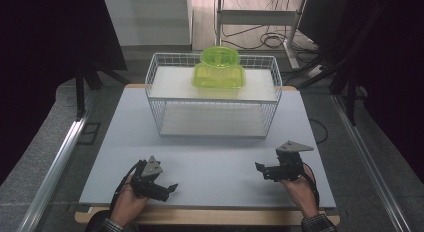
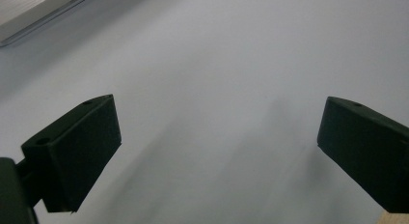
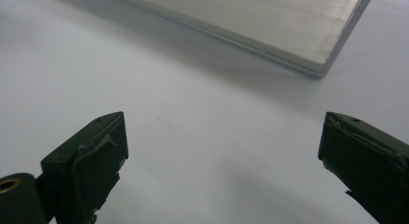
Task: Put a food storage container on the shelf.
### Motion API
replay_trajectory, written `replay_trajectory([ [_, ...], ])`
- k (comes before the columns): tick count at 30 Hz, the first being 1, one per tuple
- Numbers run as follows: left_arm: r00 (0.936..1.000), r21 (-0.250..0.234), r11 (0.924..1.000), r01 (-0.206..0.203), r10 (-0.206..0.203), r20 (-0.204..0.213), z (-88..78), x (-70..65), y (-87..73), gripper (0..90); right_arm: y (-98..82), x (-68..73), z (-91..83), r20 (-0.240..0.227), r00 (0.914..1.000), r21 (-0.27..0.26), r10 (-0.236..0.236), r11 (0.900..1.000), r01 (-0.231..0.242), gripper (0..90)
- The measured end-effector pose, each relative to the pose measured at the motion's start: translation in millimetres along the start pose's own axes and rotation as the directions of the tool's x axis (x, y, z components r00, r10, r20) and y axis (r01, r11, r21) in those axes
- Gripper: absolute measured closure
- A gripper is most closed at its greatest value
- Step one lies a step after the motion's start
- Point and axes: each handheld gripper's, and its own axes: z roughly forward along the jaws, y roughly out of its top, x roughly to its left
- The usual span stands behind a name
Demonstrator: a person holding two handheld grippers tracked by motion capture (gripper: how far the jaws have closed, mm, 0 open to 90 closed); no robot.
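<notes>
At the near left of the grey table [image 1: 210, 164], the left gripper [image 1: 172, 187] rests low over the tabletop in the person's left hand [image 1: 129, 204], pointing toward the middle. In the left gripper view its 2 black jaws stand wide apart with nothing between them, only bare table surface [image 2: 217, 89] under them.

Further back, at the middle of the table, stands a white wire rack [image 1: 212, 94] with 2 levels. On its upper shelf, toward the back and right of centre, sit 2 translucent green containers [image 1: 219, 71], a round one stacked on a squarer one. They are well apart from both grippers, and the rack's wire front rim stands between them and the hands. No writing or label can be read on them.

At the near right, the right gripper [image 1: 259, 168] hovers in the right hand [image 1: 299, 192], pointing left. In the right gripper view its jaws are spread, holding nothing, and the rack's pale bottom board [image 3: 270, 26] lies ahead.
</notes>
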Motion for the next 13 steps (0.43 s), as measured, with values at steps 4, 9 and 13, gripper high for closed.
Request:
replay_trajectory([
  [4,1.0,0.003,1.0,-0.003,0.003,0.003,0.4,-0.4,-0.1,1.4,-5.3,-0.5,5.8,-0.002,1.0,0.023,0.003,1.0,-0.003,3.5],
  [9,1.0,0.006,1.0,-0.005,0.005,0.004,0.8,-0.5,-0.1,1.3,-11.4,-2.1,14.4,-0.005,0.9999,0.061,0.013,0.998,-0.013,3.5],
  [13,1.0,0.004,1.0,-0.005,0.005,0.004,0.9,-0.4,0.6,1.3,-12.7,-1.1,18.0,0.0,0.9999,0.079,0.013,0.997,-0.013,3.1],
])
